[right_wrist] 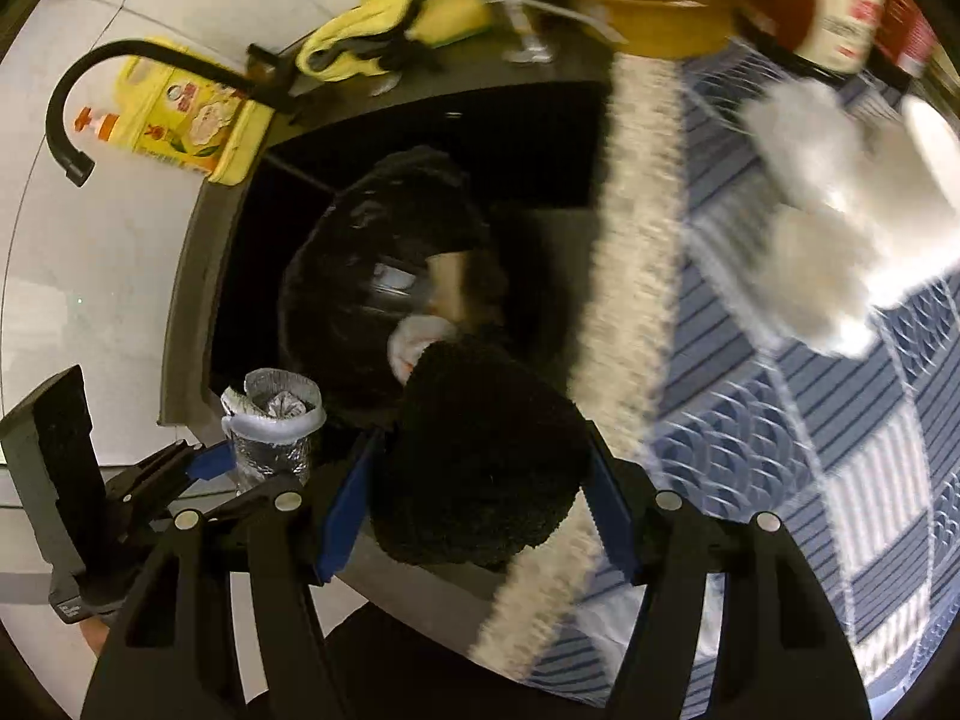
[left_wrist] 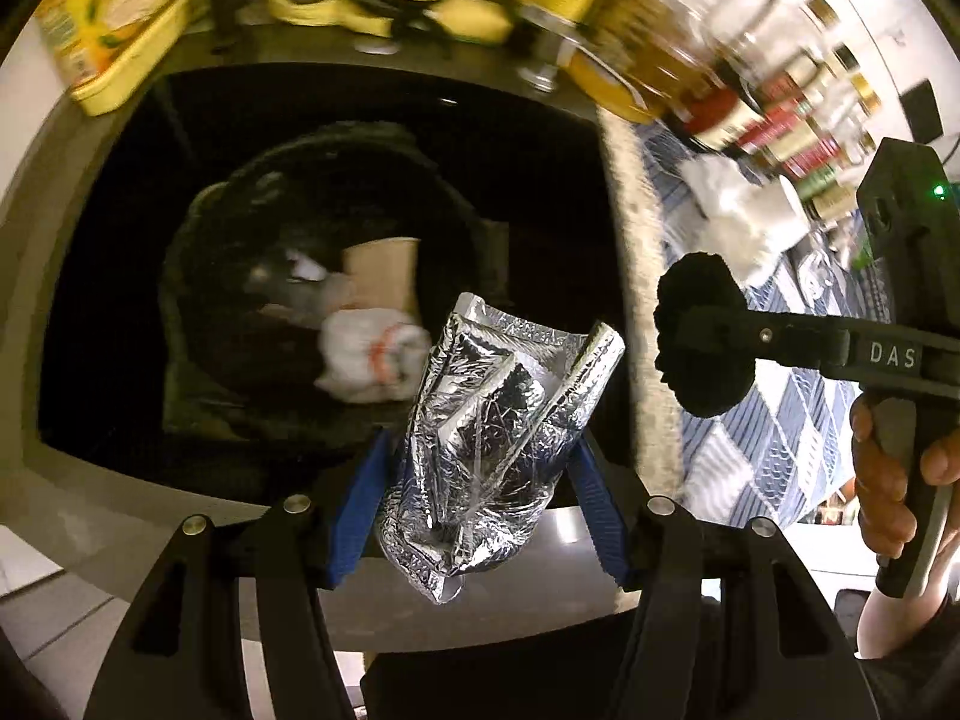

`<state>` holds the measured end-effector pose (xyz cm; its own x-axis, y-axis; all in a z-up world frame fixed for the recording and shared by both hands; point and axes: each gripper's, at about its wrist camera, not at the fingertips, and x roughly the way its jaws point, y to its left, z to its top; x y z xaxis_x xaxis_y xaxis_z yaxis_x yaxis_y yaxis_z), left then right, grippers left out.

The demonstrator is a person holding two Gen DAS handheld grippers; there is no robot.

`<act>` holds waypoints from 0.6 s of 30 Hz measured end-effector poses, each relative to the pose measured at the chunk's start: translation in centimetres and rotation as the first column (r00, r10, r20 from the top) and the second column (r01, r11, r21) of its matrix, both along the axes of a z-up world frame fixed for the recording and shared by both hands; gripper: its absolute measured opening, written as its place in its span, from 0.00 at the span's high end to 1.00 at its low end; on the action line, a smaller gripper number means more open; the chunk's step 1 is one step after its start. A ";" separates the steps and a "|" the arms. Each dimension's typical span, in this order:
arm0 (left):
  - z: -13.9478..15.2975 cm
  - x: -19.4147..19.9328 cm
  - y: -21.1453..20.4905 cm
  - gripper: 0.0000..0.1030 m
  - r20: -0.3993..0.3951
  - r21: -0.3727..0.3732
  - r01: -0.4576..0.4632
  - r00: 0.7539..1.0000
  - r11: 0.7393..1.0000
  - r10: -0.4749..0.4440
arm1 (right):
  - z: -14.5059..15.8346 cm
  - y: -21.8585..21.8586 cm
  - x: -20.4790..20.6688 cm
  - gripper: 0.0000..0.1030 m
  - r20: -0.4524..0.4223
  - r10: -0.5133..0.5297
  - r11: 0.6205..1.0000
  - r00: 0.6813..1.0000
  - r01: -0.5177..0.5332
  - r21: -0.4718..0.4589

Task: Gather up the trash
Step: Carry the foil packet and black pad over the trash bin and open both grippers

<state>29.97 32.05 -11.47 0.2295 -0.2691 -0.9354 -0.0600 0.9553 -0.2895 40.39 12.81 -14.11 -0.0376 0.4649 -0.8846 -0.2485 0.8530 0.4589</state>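
**Two pieces of trash held over the bin, not yet let go**

In the left wrist view the left gripper [left_wrist: 480, 480] has its blue pads pressed on either side of a crumpled silver foil pouch [left_wrist: 492, 438], low in the middle of the frame. The pouch stands up between the jaws, its open top reaching toward the black-lined trash bin [left_wrist: 240, 228] that sits in the dark sink at centre left. A paper cup [left_wrist: 384, 270] and a balled white wrapper [left_wrist: 366, 360] already lie inside the bin.

In the right wrist view the right gripper [right_wrist: 480, 468] pinches a black fuzzy clump [right_wrist: 480, 456] at lower centre, and the bin's rim shows just above it. The same clump appears at right of centre in the left view, beside the pouch.

Risks, as I judge them:
- The two grippers are near each other, so opening both together could knock the pouch and clump into one another and send one outside the bin.
- The pouch looks light and springy; let go too far toward the sink's near edge, it may land in the basin beside the bin.
- The fuzzy clump could cling to the ribbed pads and fail to fall.
- The fringe of the blue patterned cloth [right_wrist: 780, 480] hangs beside the right jaw and could snag.
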 end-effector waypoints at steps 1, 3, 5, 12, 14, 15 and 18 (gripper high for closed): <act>0.2 0.1 1.1 0.43 0.003 0.003 -0.004 1.000 1.000 0.004 | 0.1 0.7 0.0 0.37 0.001 0.003 1.000 1.000 -0.003 0.004; 0.5 0.3 2.8 0.43 0.009 0.009 -0.008 1.000 1.000 0.008 | 0.3 3.1 0.2 0.37 0.003 0.007 1.000 1.000 -0.007 0.014; 0.8 0.7 4.3 0.43 0.017 0.010 -0.012 1.000 1.000 0.011 | 0.7 4.6 0.4 0.37 0.006 0.009 1.000 1.000 -0.009 0.022; 1.8 2.3 7.9 0.43 0.053 -0.001 -0.002 0.999 1.000 0.002 | 1.9 8.6 2.1 0.37 0.028 -0.014 1.000 1.000 0.013 0.023; 2.0 2.8 8.5 0.43 0.063 -0.011 0.001 0.998 1.000 0.000 | 2.0 9.3 2.7 0.37 0.033 -0.017 1.000 0.999 0.016 0.021; 2.0 3.0 8.9 0.43 0.067 -0.014 0.002 0.998 1.000 -0.001 | 2.0 9.6 3.0 0.37 0.035 -0.018 1.000 0.999 0.017 0.020; 1.9 4.0 9.4 0.42 0.072 -0.029 0.006 0.997 1.000 -0.004 | 2.2 10.8 3.9 0.37 0.038 -0.015 1.000 0.999 0.015 0.014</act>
